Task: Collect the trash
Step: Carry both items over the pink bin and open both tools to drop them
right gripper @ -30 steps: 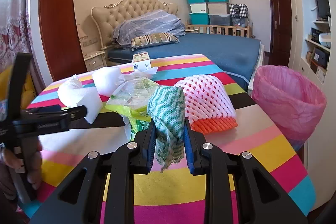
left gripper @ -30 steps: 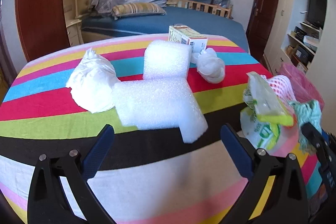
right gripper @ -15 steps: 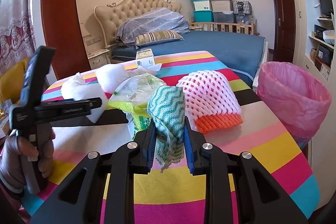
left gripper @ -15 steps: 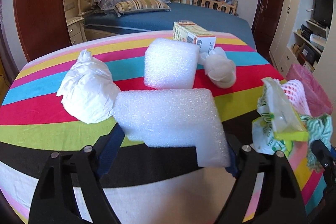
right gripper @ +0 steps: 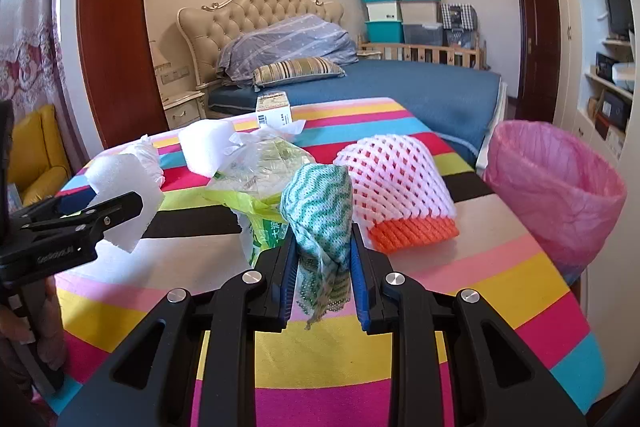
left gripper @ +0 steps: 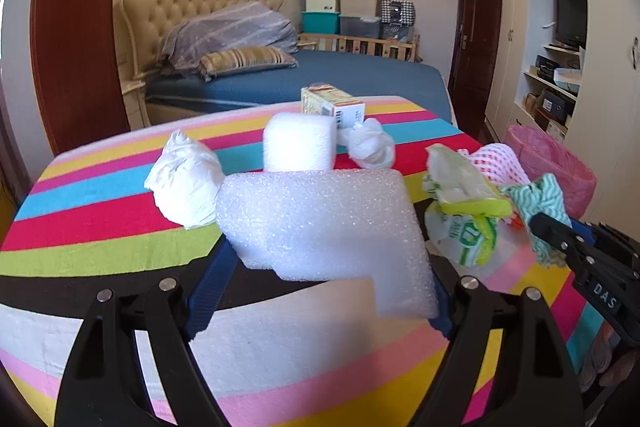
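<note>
The left hand-held gripper (left gripper: 320, 287) grasps an L-shaped white foam block (left gripper: 320, 223) between its blue pads, which press on the block's two sides; the block sits clear of the striped counter (left gripper: 100, 239), and in the right wrist view one white end of it (right gripper: 124, 187) projects past the black finger. The right hand-held gripper (right gripper: 323, 267) is clenched on a green-and-white patterned cloth (right gripper: 318, 211), whose frayed lower end hangs below the pads. Remaining trash lies on the counter: a crumpled white paper wad (left gripper: 186, 183) at the left, a second, smaller foam block (left gripper: 298, 143) behind the held one, a small white knotted wad (left gripper: 370, 145) just beside it, and a printed carton (left gripper: 332, 105) at the far edge. A crumpled clear and yellow-green plastic bag (right gripper: 260, 175) lies just left of the cloth, and a white foam net sleeve with an orange band (right gripper: 396, 179) lies to its right. A bin lined with a pink bag (right gripper: 556, 183) stands beside the counter's right edge. A bed (right gripper: 420, 87) stands behind the counter.
</note>
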`<state>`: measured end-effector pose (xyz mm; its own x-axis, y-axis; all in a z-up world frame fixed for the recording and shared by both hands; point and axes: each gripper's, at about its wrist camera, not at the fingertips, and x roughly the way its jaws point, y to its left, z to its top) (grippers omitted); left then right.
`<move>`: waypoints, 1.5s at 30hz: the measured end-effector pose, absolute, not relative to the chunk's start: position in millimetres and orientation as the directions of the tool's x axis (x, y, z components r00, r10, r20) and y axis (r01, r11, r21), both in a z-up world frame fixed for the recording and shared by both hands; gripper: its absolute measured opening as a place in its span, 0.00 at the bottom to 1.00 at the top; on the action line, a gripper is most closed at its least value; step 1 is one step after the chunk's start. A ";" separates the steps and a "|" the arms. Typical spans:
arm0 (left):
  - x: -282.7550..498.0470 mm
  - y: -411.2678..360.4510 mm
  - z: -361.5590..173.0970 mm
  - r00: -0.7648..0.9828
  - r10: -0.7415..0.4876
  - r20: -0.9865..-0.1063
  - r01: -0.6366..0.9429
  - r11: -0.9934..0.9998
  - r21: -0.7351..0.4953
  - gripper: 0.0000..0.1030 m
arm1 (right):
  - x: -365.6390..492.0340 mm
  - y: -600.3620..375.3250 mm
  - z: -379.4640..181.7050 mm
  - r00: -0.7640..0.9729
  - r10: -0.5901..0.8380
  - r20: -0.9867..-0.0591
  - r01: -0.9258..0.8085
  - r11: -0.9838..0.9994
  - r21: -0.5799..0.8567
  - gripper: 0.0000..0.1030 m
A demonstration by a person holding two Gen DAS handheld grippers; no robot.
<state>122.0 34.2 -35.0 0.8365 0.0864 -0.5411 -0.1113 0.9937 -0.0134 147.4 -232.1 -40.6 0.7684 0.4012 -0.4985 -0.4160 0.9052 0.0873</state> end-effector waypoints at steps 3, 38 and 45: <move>115.5 21.1 -32.0 0.853 0.068 -0.518 -0.079 0.997 0.001 0.78 | 144.9 -233.3 -38.8 0.774 0.400 -0.490 -0.413 0.906 0.086 0.24; 156.0 -102.0 -4.8 0.855 -0.183 -0.485 0.229 0.973 0.038 0.78 | 141.3 -348.2 -21.8 0.857 0.229 -0.462 -0.226 0.972 0.063 0.24; 191.7 -139.4 6.2 0.837 -0.241 -0.492 0.296 0.955 0.035 0.78 | 149.7 -388.1 -8.2 0.879 0.199 -0.433 -0.191 0.980 0.062 0.24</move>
